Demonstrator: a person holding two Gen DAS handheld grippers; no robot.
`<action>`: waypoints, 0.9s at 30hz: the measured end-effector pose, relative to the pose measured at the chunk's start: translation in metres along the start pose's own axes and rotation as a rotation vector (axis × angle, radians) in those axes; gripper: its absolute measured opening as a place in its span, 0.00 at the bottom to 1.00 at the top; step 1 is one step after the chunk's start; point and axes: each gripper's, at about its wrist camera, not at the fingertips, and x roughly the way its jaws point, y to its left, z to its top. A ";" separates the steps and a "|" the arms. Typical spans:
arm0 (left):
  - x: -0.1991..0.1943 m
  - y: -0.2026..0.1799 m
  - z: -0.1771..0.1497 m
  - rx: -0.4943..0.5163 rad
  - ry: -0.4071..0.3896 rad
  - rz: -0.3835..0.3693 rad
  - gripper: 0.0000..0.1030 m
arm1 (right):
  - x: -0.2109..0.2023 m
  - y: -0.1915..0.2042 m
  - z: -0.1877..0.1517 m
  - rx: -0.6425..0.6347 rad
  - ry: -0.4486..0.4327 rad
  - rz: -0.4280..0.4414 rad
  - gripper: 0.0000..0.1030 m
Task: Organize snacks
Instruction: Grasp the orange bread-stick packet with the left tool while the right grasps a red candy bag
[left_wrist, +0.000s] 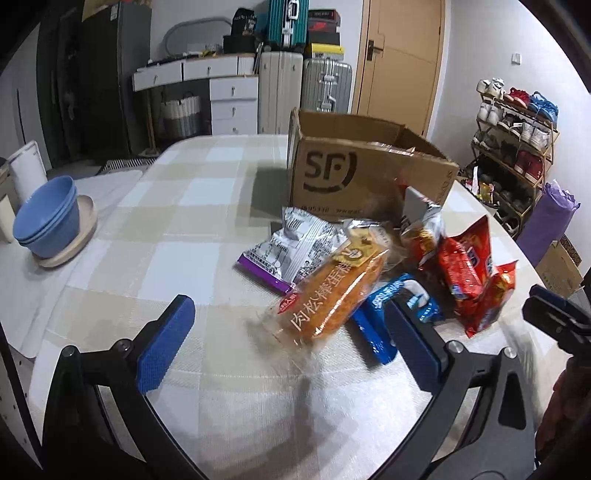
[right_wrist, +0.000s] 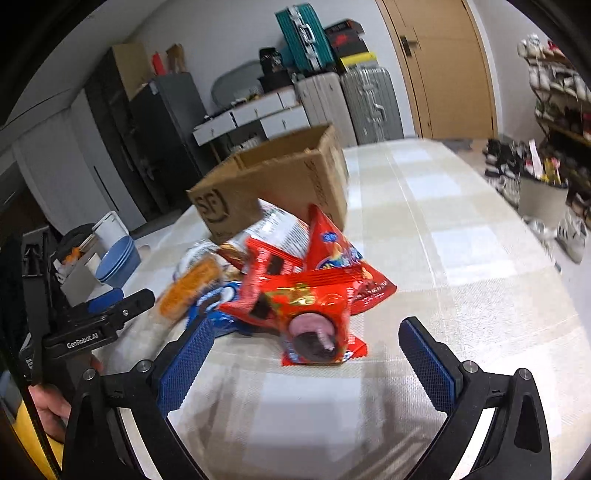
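A heap of snack packs lies on the checked tablecloth in front of an open cardboard box (left_wrist: 354, 162) marked SF. In the left wrist view I see an orange meat-floss cake pack (left_wrist: 332, 291), a silver and purple bag (left_wrist: 291, 247), a blue biscuit pack (left_wrist: 399, 314) and red bags (left_wrist: 469, 273). My left gripper (left_wrist: 288, 328) is open, its fingers either side of the orange pack's near end. In the right wrist view my right gripper (right_wrist: 306, 354) is open around the near red pack (right_wrist: 314, 321). The box (right_wrist: 273, 188) stands behind the heap.
Stacked blue bowls (left_wrist: 48, 221) rest on a plate at the table's left edge. The right gripper's body (left_wrist: 557, 317) shows at the right of the left wrist view. Suitcases, drawers, a door and a shoe rack (left_wrist: 517, 140) stand beyond the table.
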 end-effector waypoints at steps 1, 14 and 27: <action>0.005 0.002 0.001 -0.004 0.012 -0.005 0.99 | 0.005 -0.003 0.002 0.007 0.009 -0.002 0.97; 0.082 0.012 0.017 -0.069 0.187 -0.100 0.99 | 0.045 -0.019 0.005 0.078 0.136 0.124 0.45; 0.104 -0.007 0.027 0.003 0.214 -0.219 0.38 | 0.036 -0.023 0.003 0.090 0.094 0.180 0.44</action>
